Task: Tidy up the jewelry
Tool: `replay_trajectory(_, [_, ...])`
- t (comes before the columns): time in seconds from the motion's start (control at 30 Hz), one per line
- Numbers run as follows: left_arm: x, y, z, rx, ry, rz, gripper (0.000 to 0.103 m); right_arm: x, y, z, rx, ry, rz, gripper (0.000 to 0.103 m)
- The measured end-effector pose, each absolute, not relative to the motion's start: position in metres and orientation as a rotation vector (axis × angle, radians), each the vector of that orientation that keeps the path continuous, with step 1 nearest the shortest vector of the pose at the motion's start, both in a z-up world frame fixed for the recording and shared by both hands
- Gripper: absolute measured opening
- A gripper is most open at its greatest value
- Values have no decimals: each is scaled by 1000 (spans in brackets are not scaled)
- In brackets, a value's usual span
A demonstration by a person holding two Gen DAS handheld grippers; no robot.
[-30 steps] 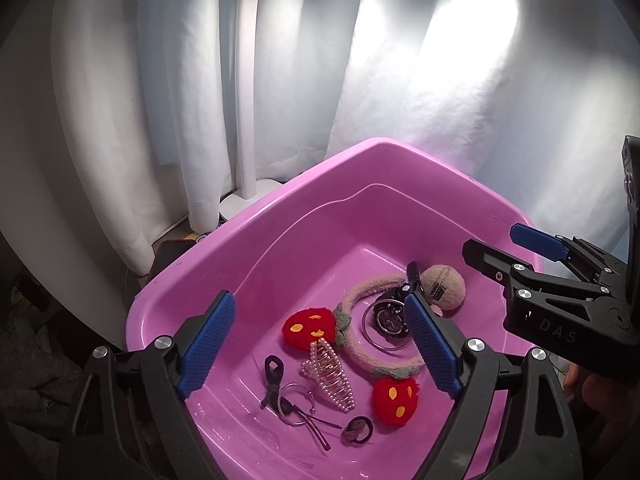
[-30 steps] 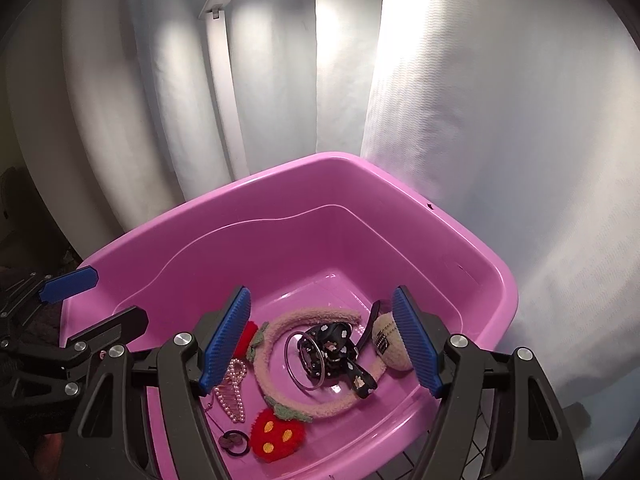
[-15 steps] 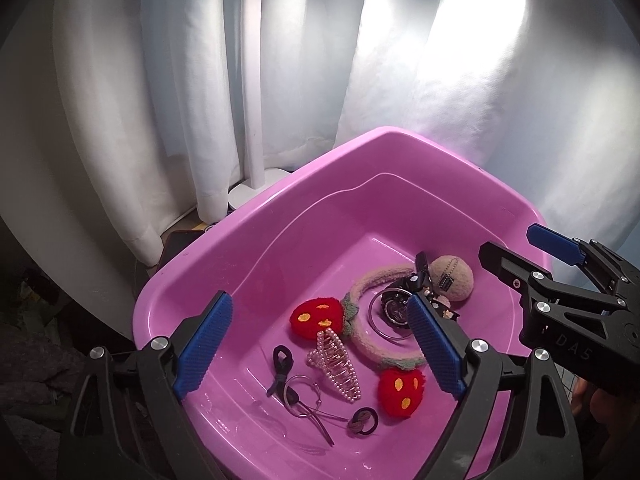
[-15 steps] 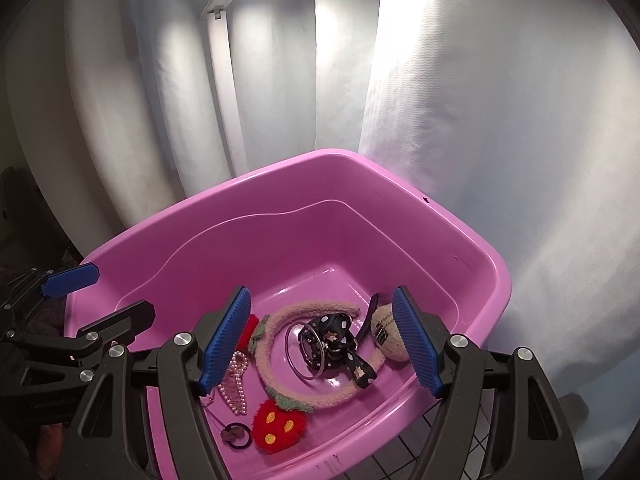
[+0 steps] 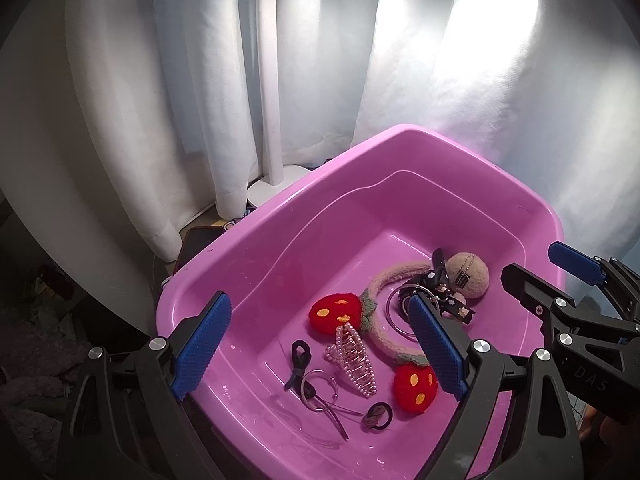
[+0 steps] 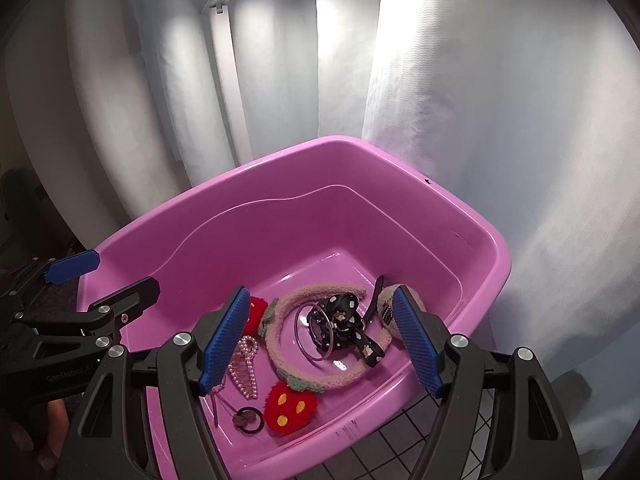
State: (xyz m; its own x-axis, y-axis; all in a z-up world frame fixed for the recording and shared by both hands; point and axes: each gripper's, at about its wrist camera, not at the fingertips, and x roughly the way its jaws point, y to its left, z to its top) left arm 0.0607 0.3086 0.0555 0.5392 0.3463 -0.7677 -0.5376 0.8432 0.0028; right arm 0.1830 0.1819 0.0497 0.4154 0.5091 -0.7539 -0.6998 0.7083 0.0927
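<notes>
Jewelry lies loose in the pink tub (image 5: 472, 160); both grippers' fingers are held apart, empty. The pearl clip (image 5: 354, 358), near centre, probably light and slippery, is best pinched across its sides.

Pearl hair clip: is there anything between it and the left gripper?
Nothing visible. The pearl hair clip lies uncovered on the floor of the pink tub, and the open left gripper hovers above it.
</notes>
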Motion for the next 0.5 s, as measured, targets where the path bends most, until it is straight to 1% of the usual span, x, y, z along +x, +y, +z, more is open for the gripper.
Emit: replay_trajectory(0.5, [56,307,57,-248,857,532,89,170,179,51,-256,853,778,70])
